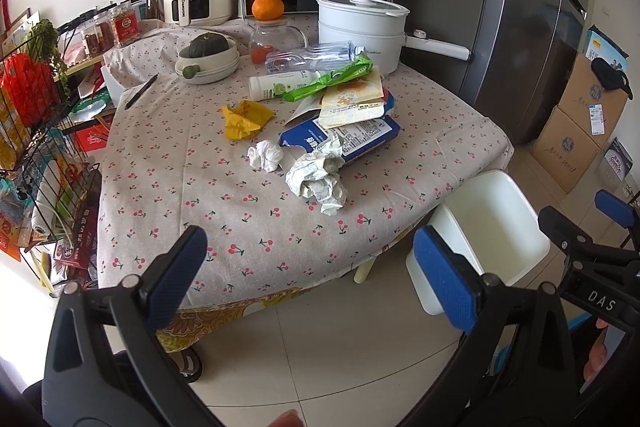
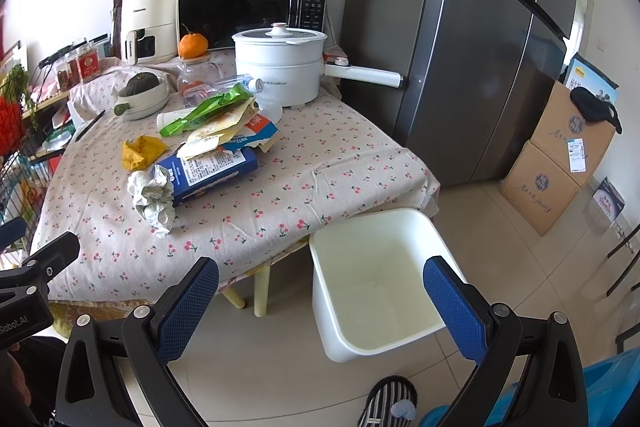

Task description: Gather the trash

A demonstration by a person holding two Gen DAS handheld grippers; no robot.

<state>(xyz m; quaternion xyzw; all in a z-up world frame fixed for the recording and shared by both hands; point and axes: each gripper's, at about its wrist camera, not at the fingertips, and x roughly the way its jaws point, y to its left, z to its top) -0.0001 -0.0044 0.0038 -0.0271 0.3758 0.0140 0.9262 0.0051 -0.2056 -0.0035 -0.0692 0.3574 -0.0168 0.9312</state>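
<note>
A pile of trash lies mid-table: crumpled white paper (image 1: 317, 182) (image 2: 154, 197), a small white tissue wad (image 1: 265, 155), a yellow wrapper (image 1: 245, 118) (image 2: 141, 151), a blue carton (image 1: 344, 137) (image 2: 212, 171), a cream pouch (image 1: 354, 103), a green wrapper (image 1: 332, 77) (image 2: 208, 109) and a clear plastic bottle (image 1: 310, 59). A white bin (image 1: 486, 239) (image 2: 376, 283) stands on the floor at the table's corner, with nothing in it. My left gripper (image 1: 312, 275) is open, held short of the table's near edge. My right gripper (image 2: 322, 297) is open above the bin's near side.
A white electric pot (image 1: 362, 31), a bowl holding a squash (image 1: 208, 59), a glass jar under an orange (image 1: 267, 7), a microwave and an air fryer stand at the back. A wire rack (image 1: 40, 131) stands left, a fridge (image 2: 480, 39) and cardboard boxes (image 2: 560, 163) right.
</note>
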